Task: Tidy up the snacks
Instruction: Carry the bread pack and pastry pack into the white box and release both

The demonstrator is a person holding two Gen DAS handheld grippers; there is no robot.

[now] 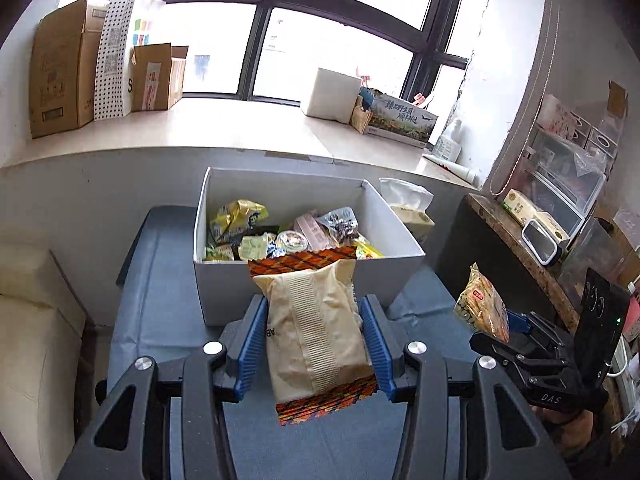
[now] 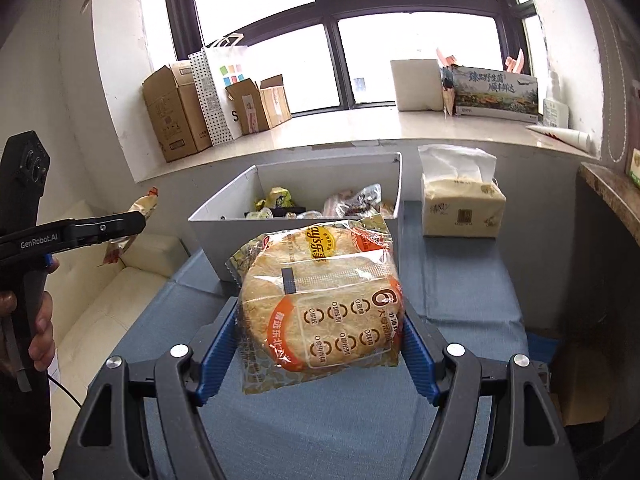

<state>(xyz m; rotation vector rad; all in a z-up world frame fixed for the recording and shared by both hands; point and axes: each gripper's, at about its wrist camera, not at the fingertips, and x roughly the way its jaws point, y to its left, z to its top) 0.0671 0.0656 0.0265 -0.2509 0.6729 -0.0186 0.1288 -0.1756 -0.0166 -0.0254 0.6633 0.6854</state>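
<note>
My left gripper [image 1: 316, 316] is shut on a cream snack packet with orange plaid ends [image 1: 316, 328], held above the blue table just before the white box [image 1: 224, 288]. That box holds several wrapped snacks [image 1: 280, 232]. My right gripper [image 2: 320, 320] is shut on a clear pack of round crisp cakes [image 2: 320, 304], lifted in front of the same white box [image 2: 224, 224]. In the left wrist view the right gripper [image 1: 508, 328] shows at the right with the cake pack [image 1: 482, 306]. The right wrist view shows the left gripper [image 2: 136, 220] at the left edge, with its packet [image 2: 142, 208].
A tissue pack [image 2: 462, 208] stands on the blue table [image 2: 460, 280] right of the box. Cardboard boxes [image 2: 176, 112] and a paper bag [image 2: 224, 84] line the windowsill. A cream sofa [image 2: 112, 300] lies left, a stone-topped counter [image 1: 516, 244] right. A person's hand [image 2: 40, 328] grips the left handle.
</note>
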